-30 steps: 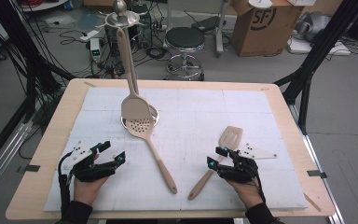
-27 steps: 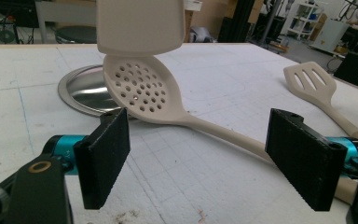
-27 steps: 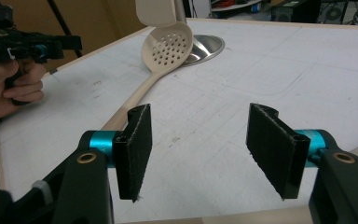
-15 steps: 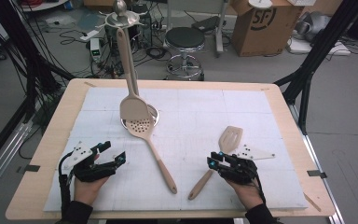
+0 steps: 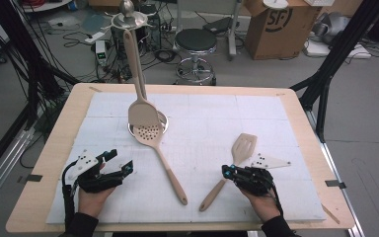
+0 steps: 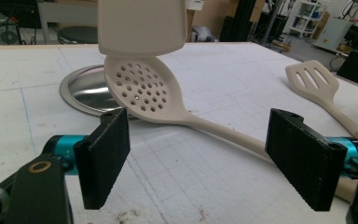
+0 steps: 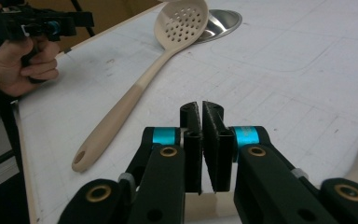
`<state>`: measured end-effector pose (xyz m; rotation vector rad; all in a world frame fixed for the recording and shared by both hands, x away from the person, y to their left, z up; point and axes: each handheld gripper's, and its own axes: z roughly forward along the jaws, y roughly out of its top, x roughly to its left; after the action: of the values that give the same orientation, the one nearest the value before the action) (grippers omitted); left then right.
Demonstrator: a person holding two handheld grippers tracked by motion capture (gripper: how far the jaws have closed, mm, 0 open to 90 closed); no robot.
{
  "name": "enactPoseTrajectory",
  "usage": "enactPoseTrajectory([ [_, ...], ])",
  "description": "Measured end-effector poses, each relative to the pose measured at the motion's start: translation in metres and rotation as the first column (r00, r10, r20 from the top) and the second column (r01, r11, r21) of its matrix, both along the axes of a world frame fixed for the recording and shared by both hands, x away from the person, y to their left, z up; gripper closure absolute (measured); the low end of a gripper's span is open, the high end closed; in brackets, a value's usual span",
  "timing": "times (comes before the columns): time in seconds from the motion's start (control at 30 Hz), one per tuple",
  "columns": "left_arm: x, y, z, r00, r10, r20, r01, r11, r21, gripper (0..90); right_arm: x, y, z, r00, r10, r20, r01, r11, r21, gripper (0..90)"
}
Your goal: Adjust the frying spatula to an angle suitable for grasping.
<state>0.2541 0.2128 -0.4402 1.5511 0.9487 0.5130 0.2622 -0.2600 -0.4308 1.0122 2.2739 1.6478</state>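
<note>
A beige slotted spatula [image 5: 243, 146] lies on the white mat at the right, its handle running down-left. My right gripper [image 5: 225, 171] rests over that handle; its jaws have just been closing and now the pads [image 7: 192, 140] meet with nothing seen between them, a strip of beige handle [image 7: 214, 200] showing underneath. A perforated skimmer spoon [image 5: 148, 134] lies mid-table, its bowl [image 6: 142, 88] resting on the rim of a metal disc. My left gripper [image 5: 121, 160] stands open at the front left, its jaws [image 6: 209, 154] wide apart and facing the skimmer.
A metal stand with a round base [image 5: 163, 120] rises at the back centre; a solid beige turner [image 5: 140, 111] hangs from its top hooks [image 5: 127, 17]. The white mat [image 5: 276, 118] covers the wooden table [image 5: 49, 163]. A stool [image 5: 195, 42] and a box stand beyond.
The right gripper's jaws have closed from wide open to shut over the spatula handle. Both hands stayed where they were, and the utensils have not moved.
</note>
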Motion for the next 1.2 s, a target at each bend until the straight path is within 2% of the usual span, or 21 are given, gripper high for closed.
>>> enactPoseTrajectory([
  [0.23,0.0,0.0,0.0,1.0,-0.001,0.002,0.001,1.0,0.001,22.5,-0.002,-0.002,0.0,0.9991,0.03,-0.031,-0.031,0.9993,-0.02,89.3],
  [0.33,-0.001,0.0,0.001,1.0,0.001,0.005,-0.001,1.0,-0.001,22.5,-0.002,-0.002,-0.004,0.9976,0.03,-0.063,-0.034,0.9976,-0.061,89.4],
  [0.37,-0.001,0.0,0.001,1.0,0.001,0.005,-0.001,1.0,0.001,22.5,-0.001,-0.002,-0.006,0.9955,0.03,-0.09,-0.038,0.9954,-0.088,89.4],
  [0.43,-0.001,0.0,0.001,1.0,0.002,0.004,-0.002,1.0,0.0,22.5,0.0,-0.003,-0.01,0.9918,0.037,-0.123,-0.05,0.9928,-0.108,89.4],
  [0.53,-0.001,0.0,0.001,1.0,0.001,0.005,-0.001,1.0,0.002,22.5,0.002,-0.003,-0.015,0.9808,0.055,-0.187,-0.08,0.9878,-0.133,89.4],
  [0.63,-0.001,0.0,0.001,1.0,0.003,0.004,-0.003,1.0,0.004,22.5,0.002,-0.003,-0.018,0.9751,0.072,-0.21,-0.105,0.9833,-0.149,89.4],
  [0.67,-0.001,0.0,0.0,1.0,-0.001,0.003,0.001,1.0,0.002,22.5,0.001,-0.003,-0.019,0.9707,0.08,-0.227,-0.115,0.9823,-0.148,89.4],
  [0.73,-0.001,0.0,0.0,1.0,0.0,0.002,0.0,1.0,0.003,22.5,0.001,-0.002,-0.02,0.9688,0.09,-0.231,-0.131,0.9775,-0.166,89.4],
  [0.83,0.0,-0.001,0.0,1.0,-0.001,0.002,0.001,1.0,0.004,22.5,-0.001,0.001,-0.023,0.9605,0.116,-0.253,-0.166,0.9691,-0.183,89.5],
  [0.93,0.0,-0.001,0.0,1.0,0.001,0.001,-0.001,1.0,0.005,22.5,-0.001,0.001,-0.024,0.9554,0.138,-0.261,-0.189,0.9645,-0.184,89.5],
  [1.07,0.0,-0.001,0.0,1.0,0.001,0.0,-0.001,1.0,0.003,22.5,0.0,0.001,-0.025,0.9361,0.184,-0.3,-0.243,0.9542,-0.175,89.5],
  [1.2,0.0,-0.001,0.0,1.0,0.001,-0.001,-0.001,1.0,0.002,22.5,0.0,0.002,-0.025,0.9261,0.206,-0.316,-0.269,0.9482,-0.169,89.5],
])
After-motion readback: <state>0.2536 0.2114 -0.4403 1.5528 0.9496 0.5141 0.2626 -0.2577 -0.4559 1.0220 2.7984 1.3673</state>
